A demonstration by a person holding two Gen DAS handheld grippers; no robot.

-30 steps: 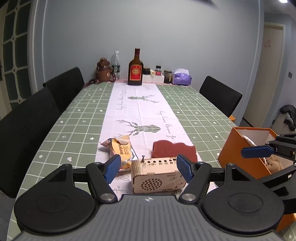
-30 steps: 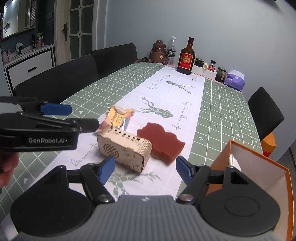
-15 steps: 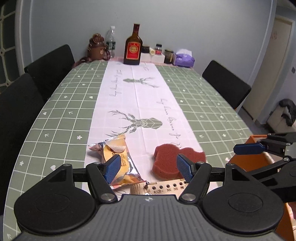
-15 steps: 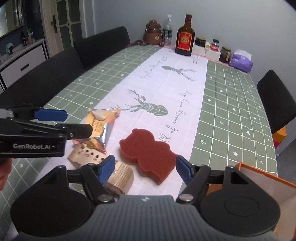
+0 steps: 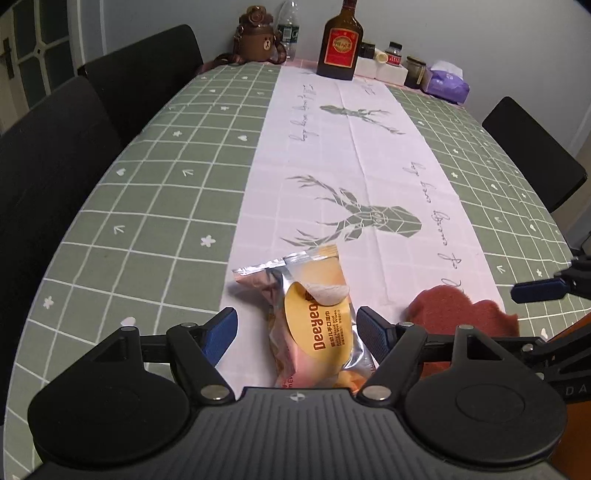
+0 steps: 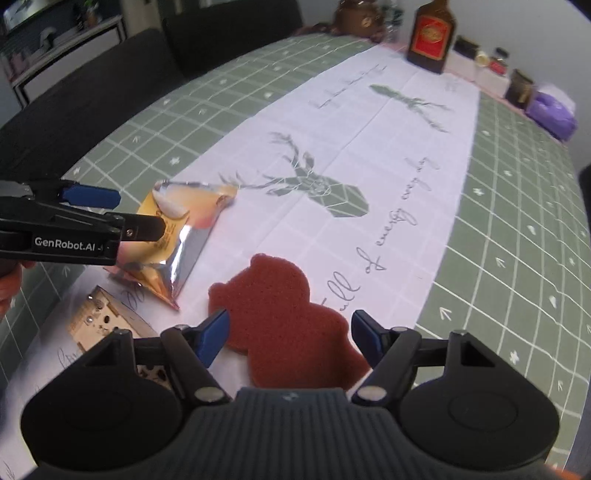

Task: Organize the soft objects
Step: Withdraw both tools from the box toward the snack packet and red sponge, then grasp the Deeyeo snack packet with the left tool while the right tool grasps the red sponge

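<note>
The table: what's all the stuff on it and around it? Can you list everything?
Snack packet: one, yellow and silver, near end, between the left fingers.
Sponge: one, dark red, bear-shaped, beside the packet.
Wooden box: one, pale, nearest edge.
Bottle: one, brown, red label, far end.
Water bottle: one, clear, far end.
Bear flask: one, brown, far end.
Jars: several, dark, far end.
Tissue pack: one, purple, far right.
Chairs: black, both sides.
Tablecloth: one, green checks, white middle.
Left hand-held gripper: open.
Right hand-held gripper: open.
</note>
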